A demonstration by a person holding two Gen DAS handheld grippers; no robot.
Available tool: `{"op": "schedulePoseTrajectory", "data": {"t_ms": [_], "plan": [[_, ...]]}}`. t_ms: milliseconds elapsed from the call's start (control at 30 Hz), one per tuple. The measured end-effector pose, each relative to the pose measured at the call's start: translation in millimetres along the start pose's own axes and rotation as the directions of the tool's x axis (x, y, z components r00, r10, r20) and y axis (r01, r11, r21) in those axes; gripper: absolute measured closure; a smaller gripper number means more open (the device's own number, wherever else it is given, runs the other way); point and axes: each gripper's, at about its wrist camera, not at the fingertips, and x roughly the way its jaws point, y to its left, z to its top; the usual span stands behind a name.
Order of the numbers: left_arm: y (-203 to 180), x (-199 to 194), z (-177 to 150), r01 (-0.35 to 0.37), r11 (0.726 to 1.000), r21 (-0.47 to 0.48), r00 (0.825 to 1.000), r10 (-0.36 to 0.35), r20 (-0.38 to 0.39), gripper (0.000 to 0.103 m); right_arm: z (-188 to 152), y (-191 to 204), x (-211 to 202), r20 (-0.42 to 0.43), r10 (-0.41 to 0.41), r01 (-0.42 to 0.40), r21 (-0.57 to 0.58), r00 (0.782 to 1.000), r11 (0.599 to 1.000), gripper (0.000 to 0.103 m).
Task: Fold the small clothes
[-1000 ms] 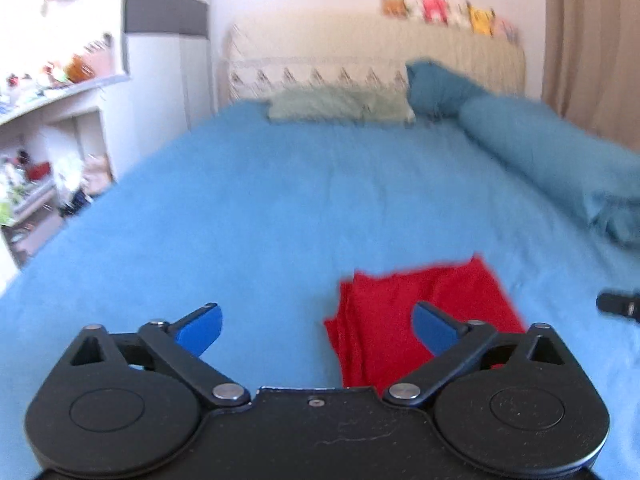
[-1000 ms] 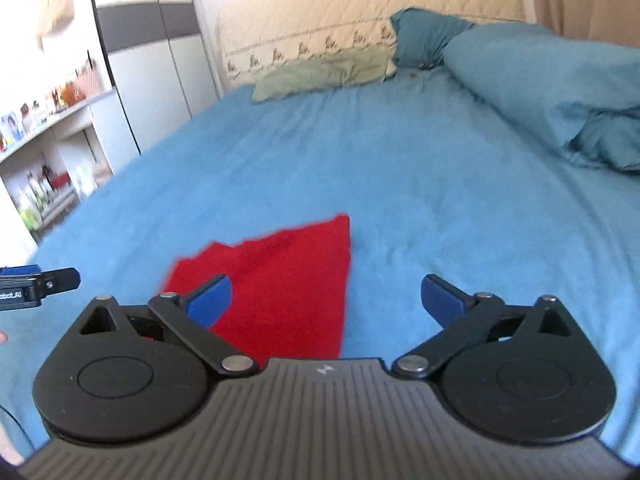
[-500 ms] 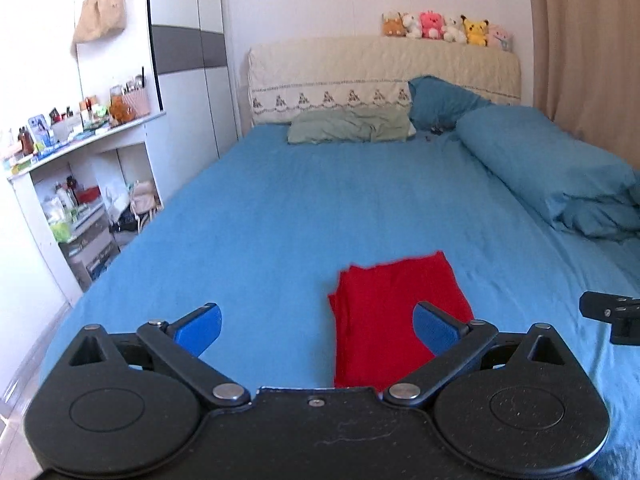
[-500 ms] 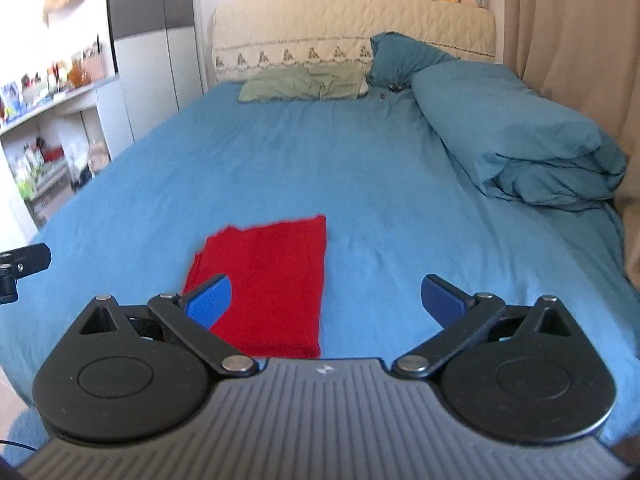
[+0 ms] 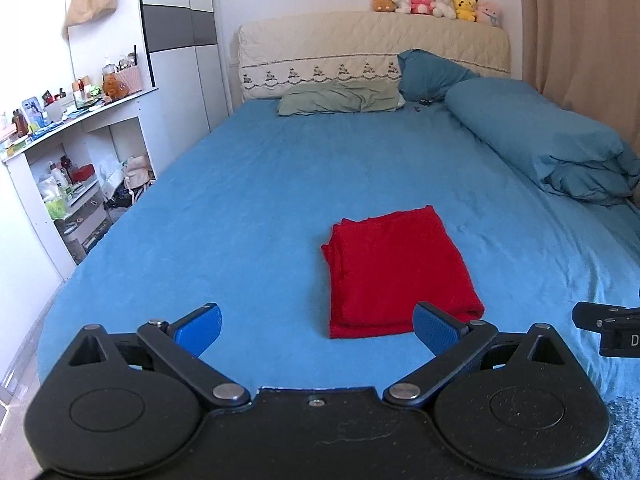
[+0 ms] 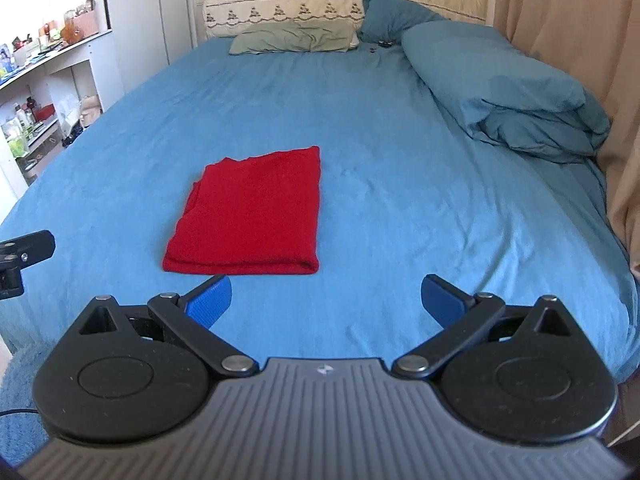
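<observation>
Though folded, red cloth (image 5: 396,270) ahead of L claw (image 5: 316,326).

Folded cloth (image 5: 396,272) on bed (image 5: 260,200), 12 o'clock of my left gripper (image 5: 316,326); duvet (image 5: 540,140) at 2; shelves (image 5: 60,152) at 10.

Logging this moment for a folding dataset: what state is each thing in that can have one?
red cloth: folded into a flat rectangle, lying on the bed, untouched
left gripper: open, empty, short of the cloth
right gripper: open, empty, short of the cloth
blue duvet: folded, bundled along the bed's right side
green pillow: lying flat by the headboard
</observation>
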Motion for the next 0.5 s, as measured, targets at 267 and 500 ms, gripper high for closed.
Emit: {"op": "schedulePoseTrajectory", "data": {"t_ms": [267,500], "plan": [[2.4,-0.6,-2.5,0.004,1.0,-0.009,1.0,-0.004,0.001,0.0,0.9,0.4,-2.4,0.002,-0.004,0.004,-0.004,1.0,1.0,0.0],[-0.4,-1.1,-2.6,0.001,1.0,-0.002,1.0,-0.001,0.006,0.0,2.1,1.8,-2.9,-0.002,0.0,0.0,-0.005,1.0,1.0,0.0]]}}
